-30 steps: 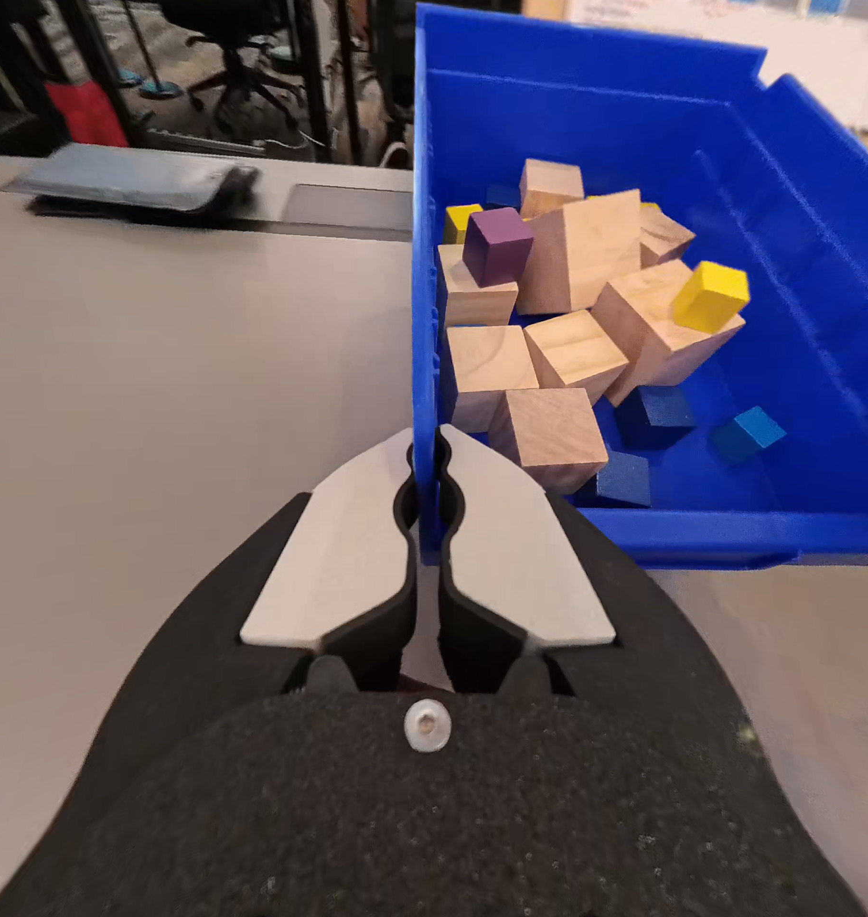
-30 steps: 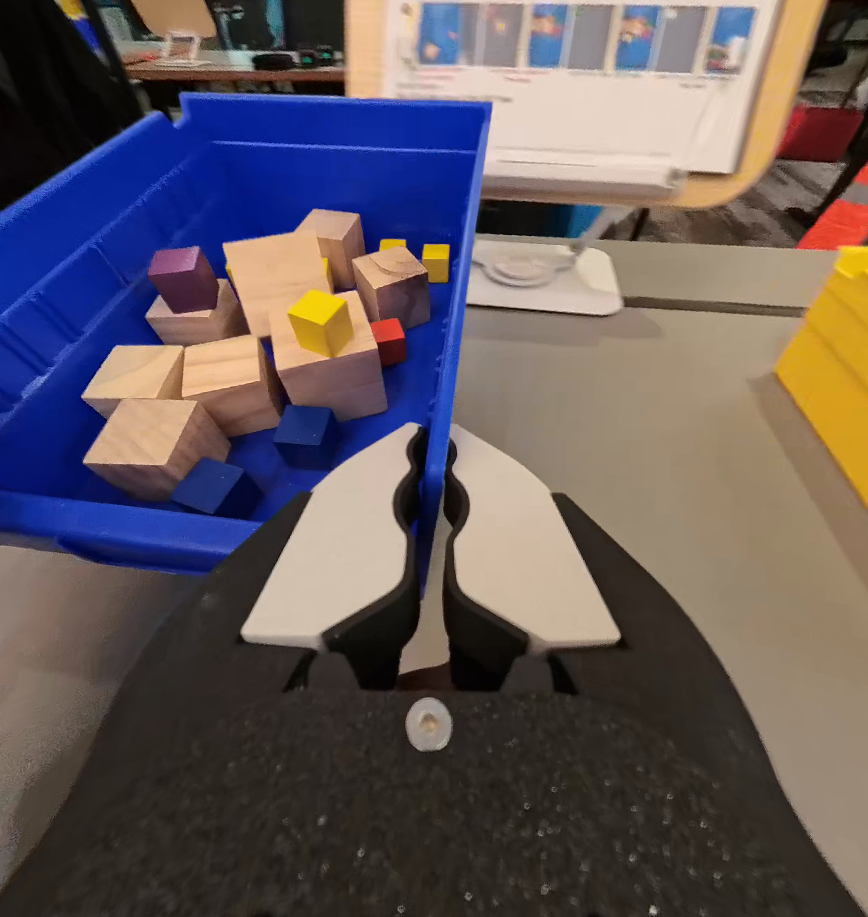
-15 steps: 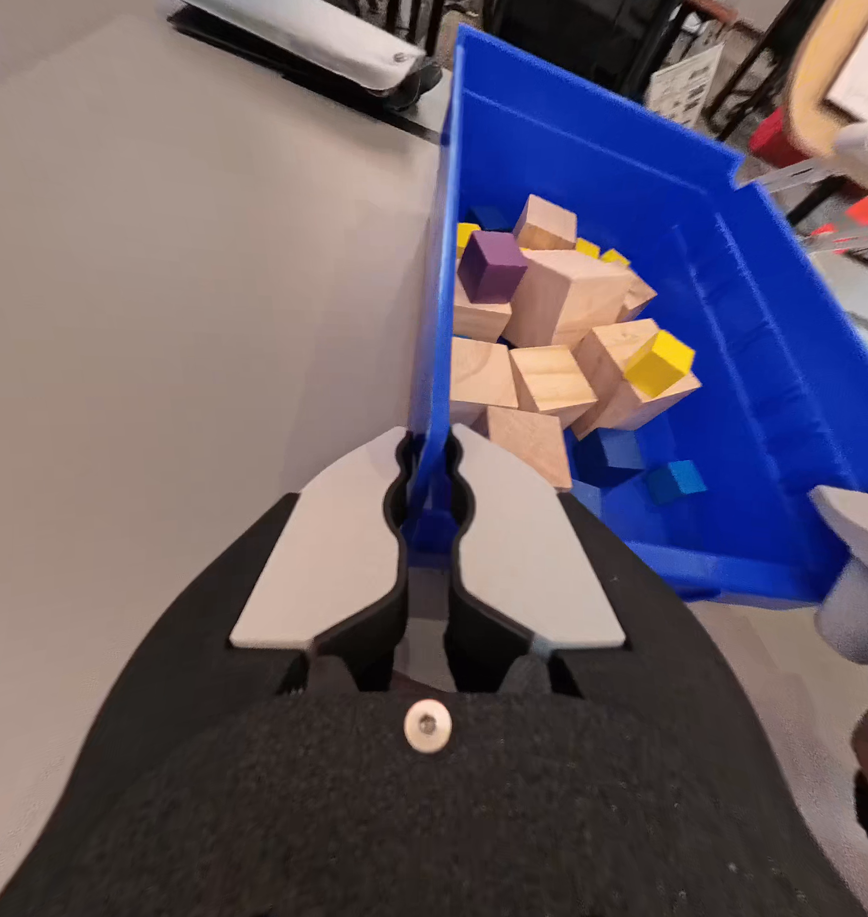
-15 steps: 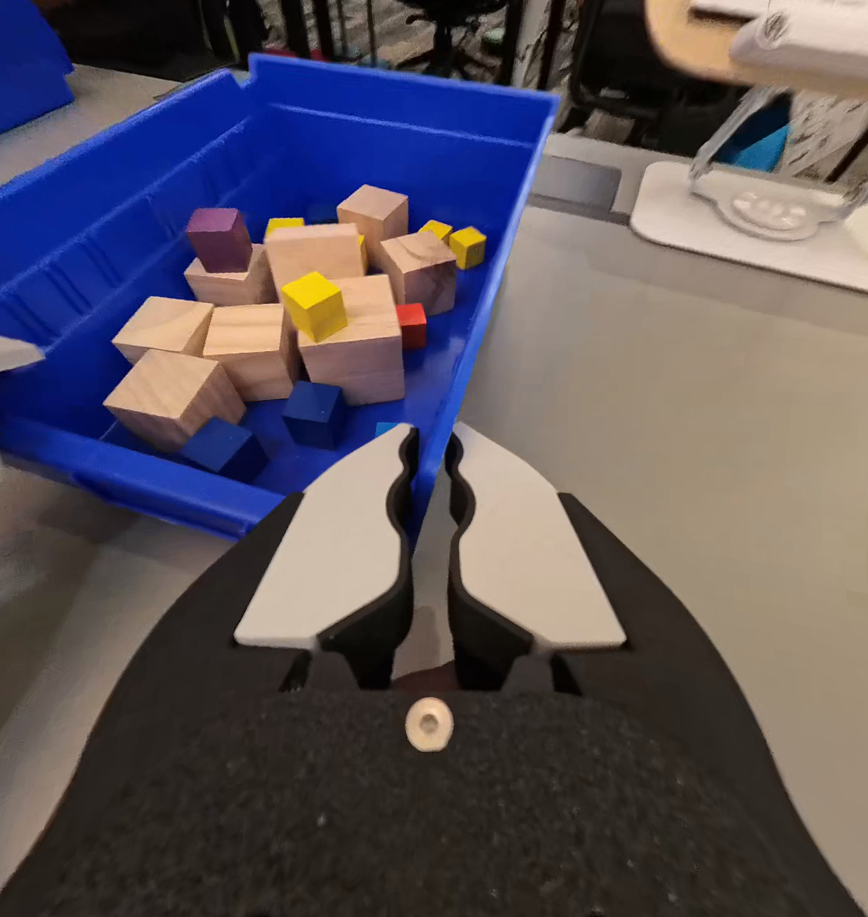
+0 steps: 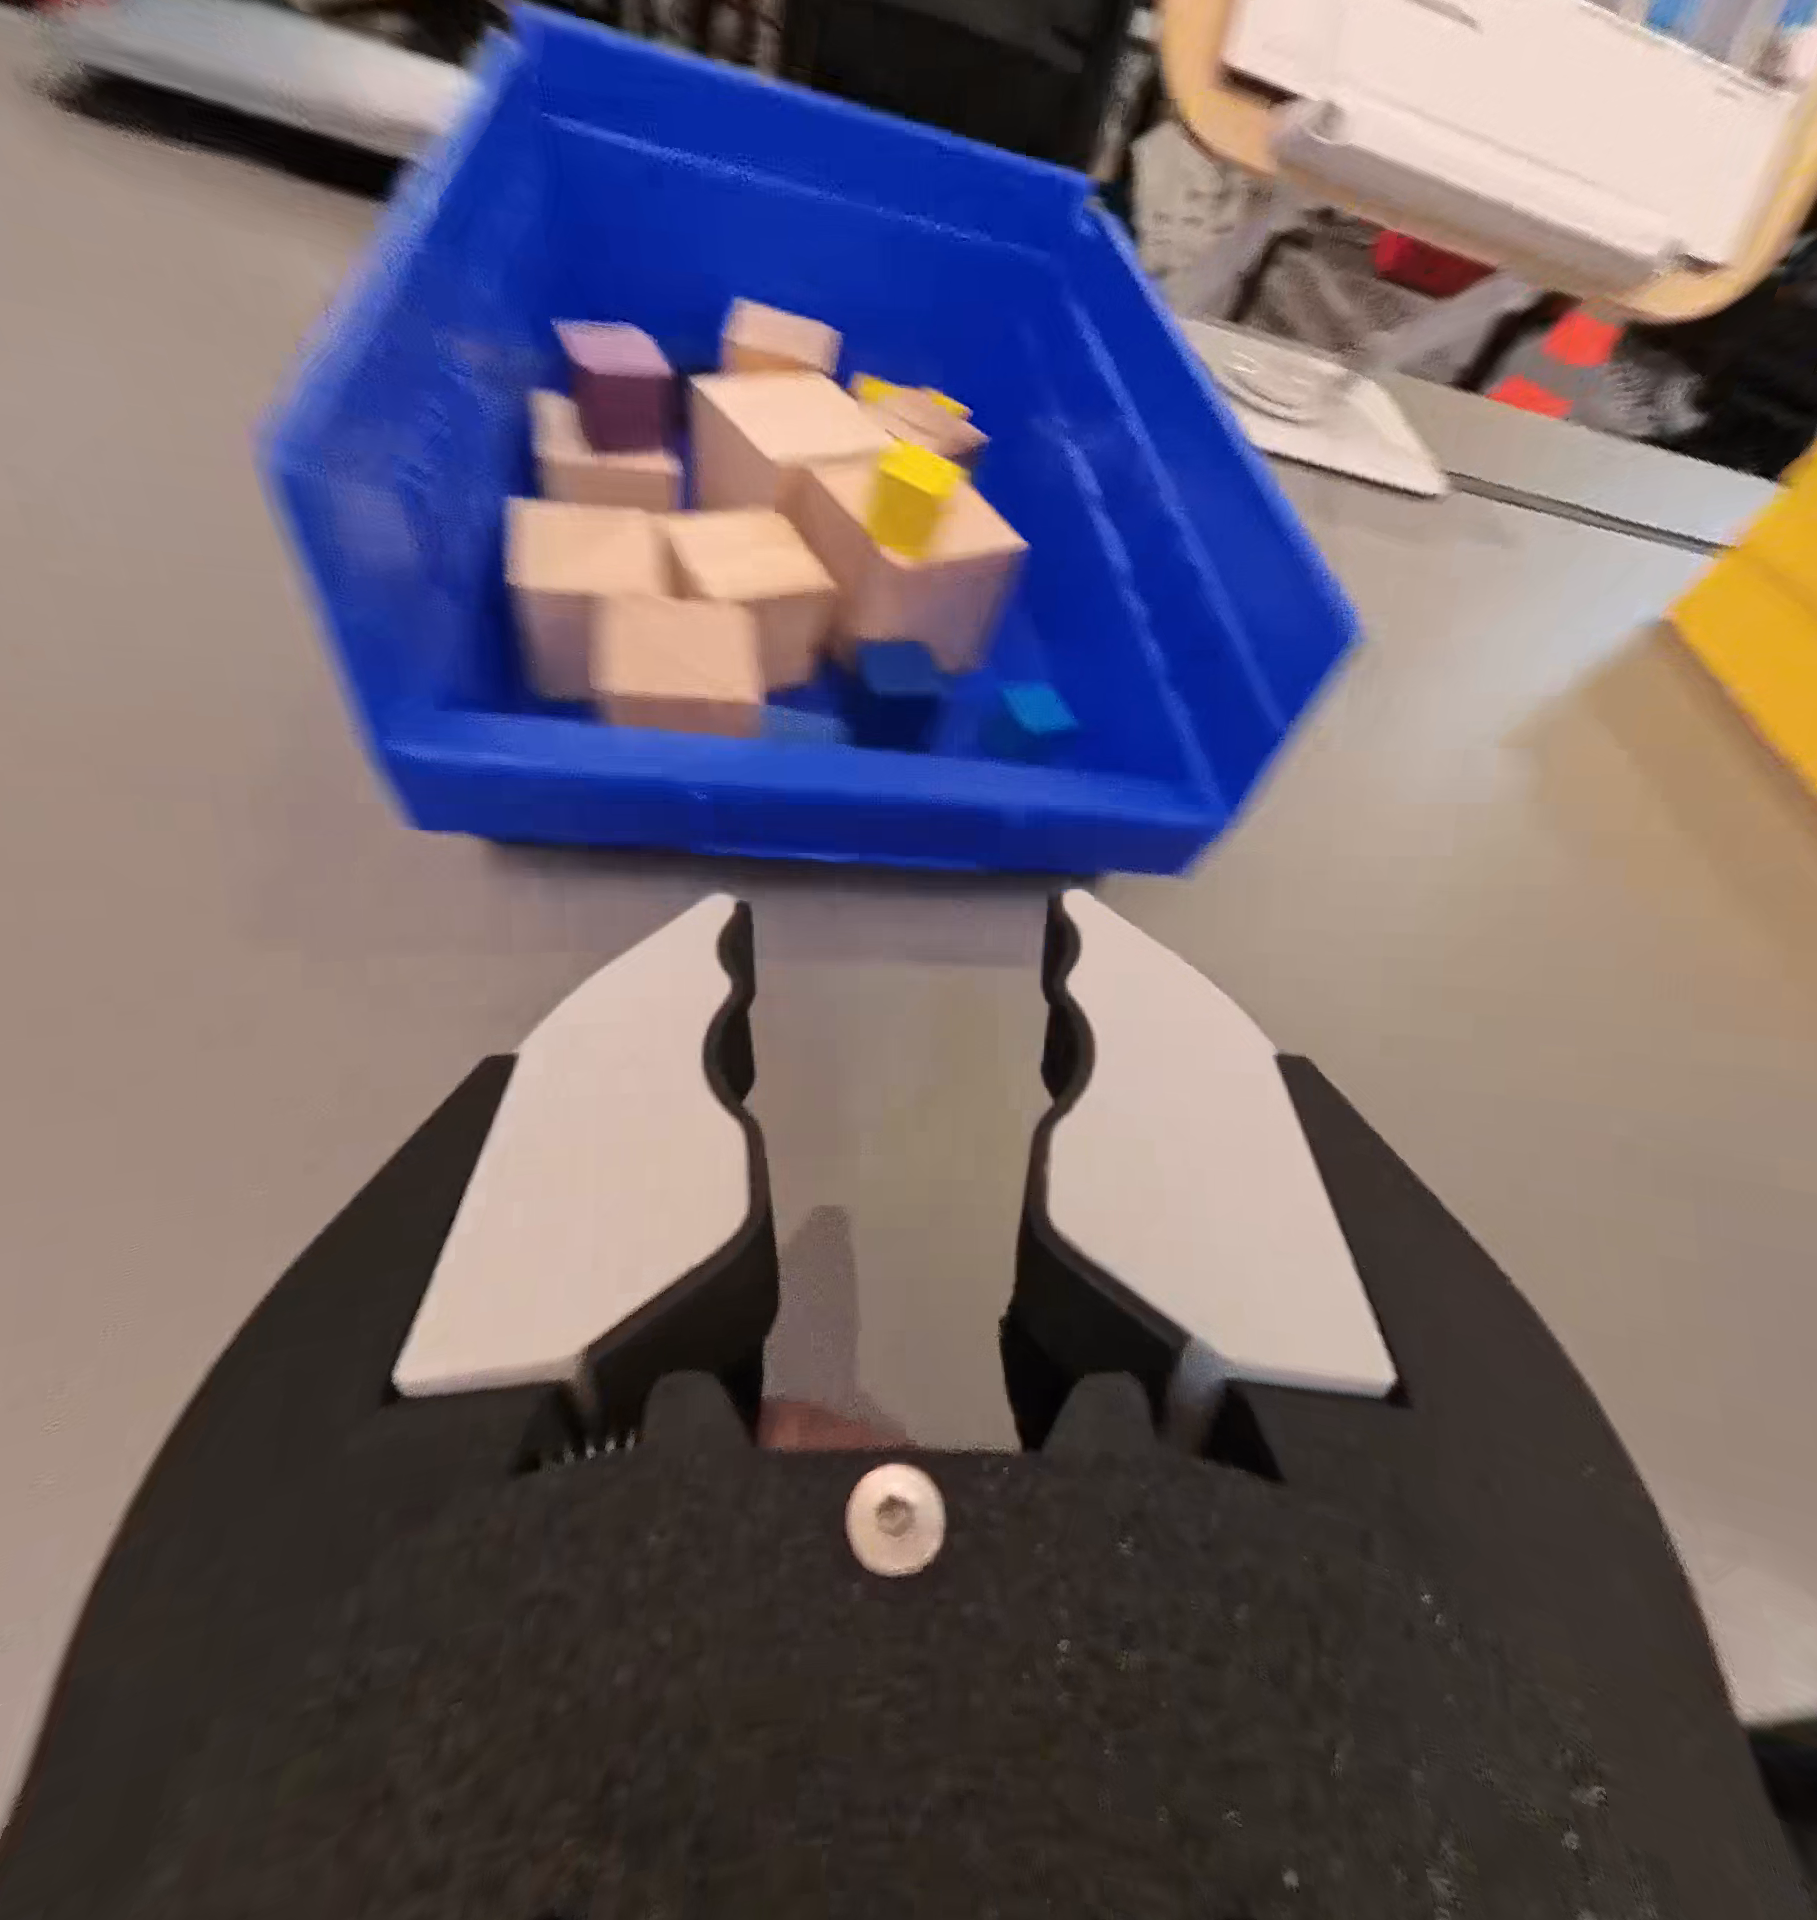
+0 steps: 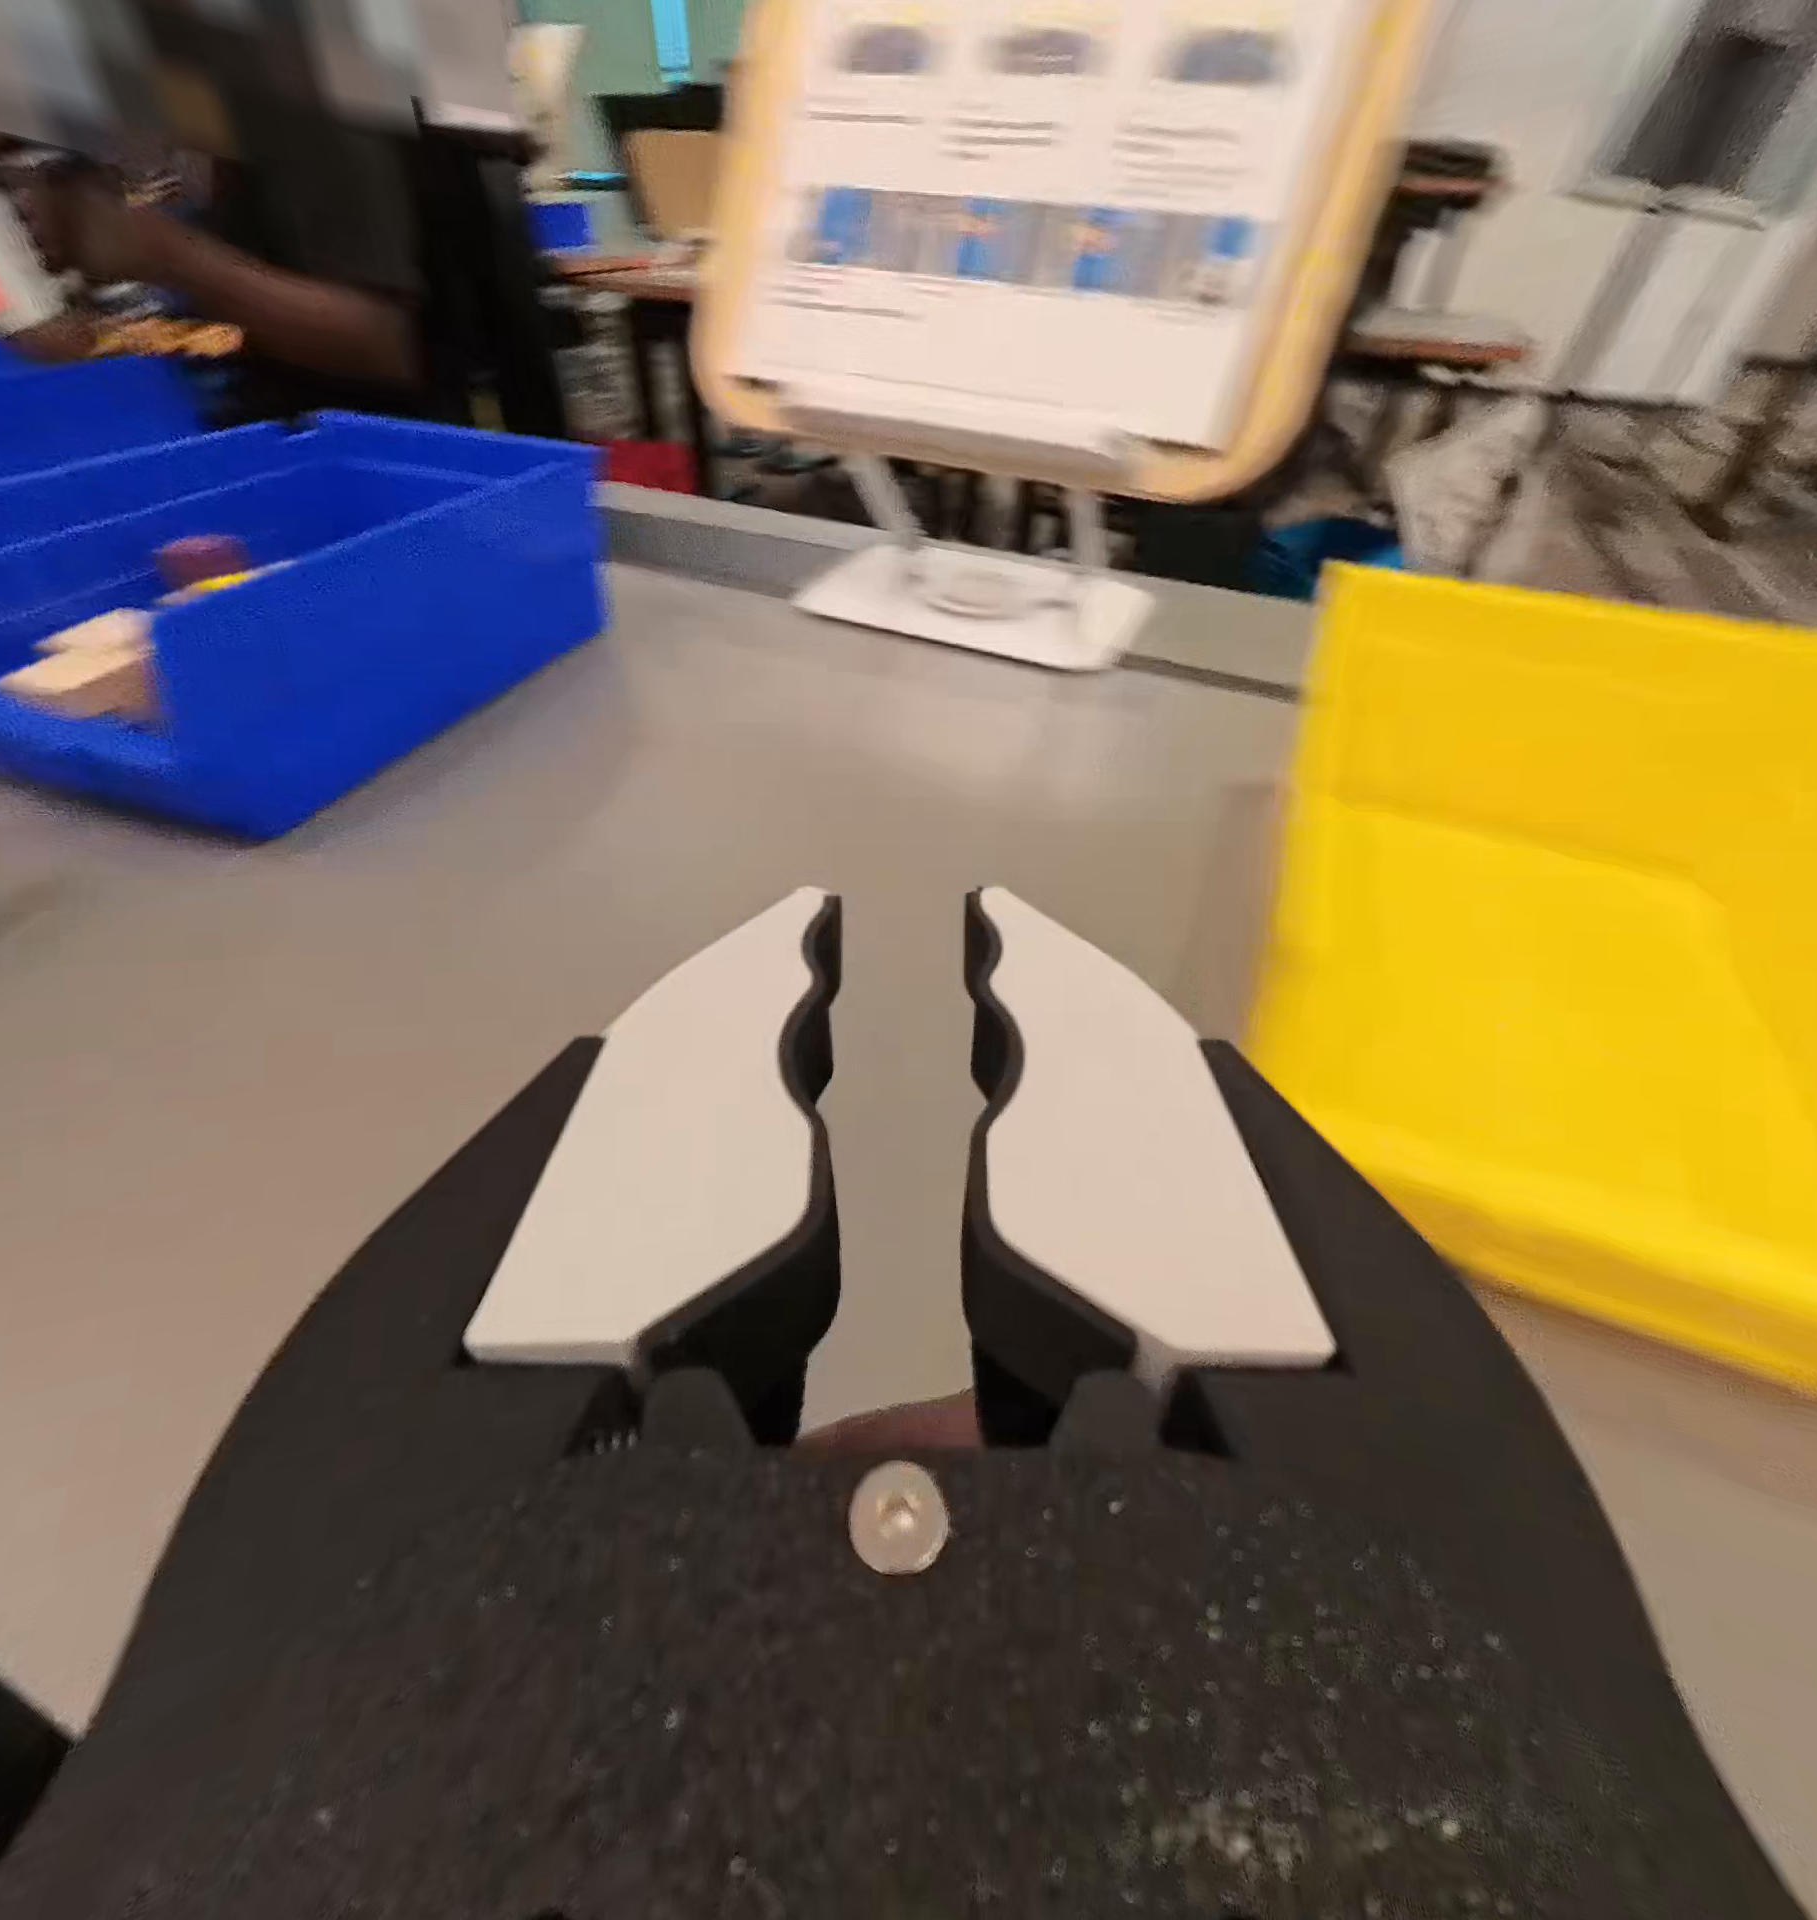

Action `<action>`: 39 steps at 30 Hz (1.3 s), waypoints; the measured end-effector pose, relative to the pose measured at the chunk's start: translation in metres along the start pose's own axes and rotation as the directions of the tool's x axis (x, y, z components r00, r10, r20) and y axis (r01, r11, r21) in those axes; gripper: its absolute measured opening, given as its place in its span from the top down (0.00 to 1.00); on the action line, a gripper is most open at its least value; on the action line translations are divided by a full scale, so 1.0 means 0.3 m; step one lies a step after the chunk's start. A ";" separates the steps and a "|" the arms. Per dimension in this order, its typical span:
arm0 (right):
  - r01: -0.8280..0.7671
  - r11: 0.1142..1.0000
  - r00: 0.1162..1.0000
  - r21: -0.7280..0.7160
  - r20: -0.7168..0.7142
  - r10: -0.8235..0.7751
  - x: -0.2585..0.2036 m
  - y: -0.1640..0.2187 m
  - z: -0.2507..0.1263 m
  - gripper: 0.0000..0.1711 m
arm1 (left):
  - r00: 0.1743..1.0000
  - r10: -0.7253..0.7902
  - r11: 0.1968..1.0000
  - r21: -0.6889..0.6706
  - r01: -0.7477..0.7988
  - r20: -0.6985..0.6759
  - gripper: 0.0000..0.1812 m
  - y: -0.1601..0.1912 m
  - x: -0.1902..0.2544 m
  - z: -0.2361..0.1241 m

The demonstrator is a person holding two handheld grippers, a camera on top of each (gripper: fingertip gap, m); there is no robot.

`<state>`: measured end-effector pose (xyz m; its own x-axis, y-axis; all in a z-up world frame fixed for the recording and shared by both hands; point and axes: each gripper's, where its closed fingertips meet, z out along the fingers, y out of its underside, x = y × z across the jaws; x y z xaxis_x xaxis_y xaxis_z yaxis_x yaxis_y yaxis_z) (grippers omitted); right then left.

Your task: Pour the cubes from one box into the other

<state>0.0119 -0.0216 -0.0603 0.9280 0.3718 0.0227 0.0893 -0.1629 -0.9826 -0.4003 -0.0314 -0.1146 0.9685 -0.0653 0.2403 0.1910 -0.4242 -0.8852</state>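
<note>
Both claws gape empty: left claw (image 5: 891,920) just short of the blue box (image 5: 800,800), right claw (image 6: 902,902) beside the yellow box (image 6: 1569,997).

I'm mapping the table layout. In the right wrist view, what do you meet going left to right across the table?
Blue box with cubes → white stand base → yellow box.
</note>
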 end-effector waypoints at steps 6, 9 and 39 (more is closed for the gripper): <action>-0.291 0.954 0.917 -0.075 -0.308 0.255 0.461 0.193 -0.156 0.84 | 0.971 0.240 0.968 0.075 -0.240 0.013 0.73 -0.016 0.147 0.026; -0.283 0.956 0.900 -0.071 -0.365 0.240 0.524 0.201 -0.173 0.84 | 0.979 0.189 0.980 0.083 -0.183 -0.073 0.73 -0.010 0.203 0.031; -0.321 0.932 0.923 -0.166 -0.275 0.269 0.414 0.275 -0.113 0.84 | 0.990 0.134 0.974 0.191 -0.125 -0.035 0.84 -0.107 0.140 -0.028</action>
<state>0.1466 -0.0198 -0.1323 0.9801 0.0479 -0.1926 -0.1548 -0.4226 -0.8930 -0.3672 -0.0282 -0.0729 0.9792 -0.1531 0.1335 0.0957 -0.2323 -0.9679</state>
